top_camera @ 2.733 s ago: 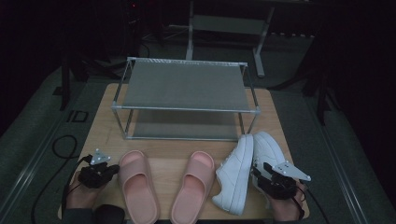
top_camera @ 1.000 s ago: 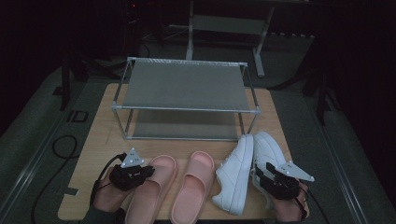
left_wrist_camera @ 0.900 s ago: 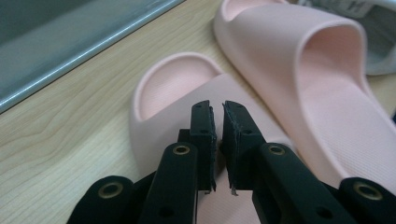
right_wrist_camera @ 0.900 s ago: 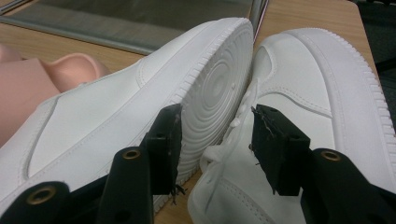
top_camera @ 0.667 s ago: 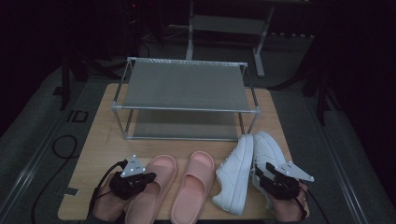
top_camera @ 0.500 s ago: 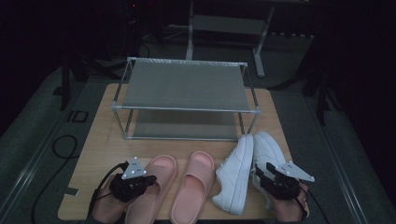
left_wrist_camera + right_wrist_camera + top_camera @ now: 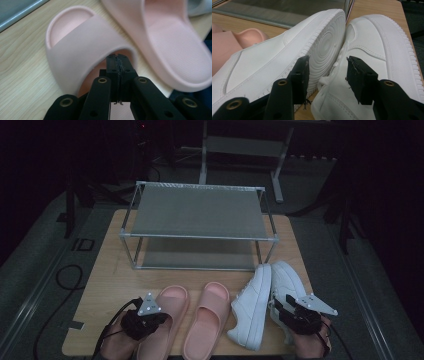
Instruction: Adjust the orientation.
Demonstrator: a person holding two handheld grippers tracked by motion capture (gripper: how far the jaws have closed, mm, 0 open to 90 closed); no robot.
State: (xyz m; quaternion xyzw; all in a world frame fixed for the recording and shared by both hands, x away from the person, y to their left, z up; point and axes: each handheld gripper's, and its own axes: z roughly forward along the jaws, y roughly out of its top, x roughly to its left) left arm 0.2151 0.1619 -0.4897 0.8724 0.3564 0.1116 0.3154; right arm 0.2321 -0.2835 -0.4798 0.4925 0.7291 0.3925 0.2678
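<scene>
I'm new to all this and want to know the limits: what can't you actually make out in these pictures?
- Heel of the left pink slipper: high view, covered by the left gripper and cut off by the bottom edge.
- Right white sneaker: high view, rear part hidden under the right gripper.
- Lower shelf of the shoe rack: high view, dark and shaded by the top shelf.
</scene>
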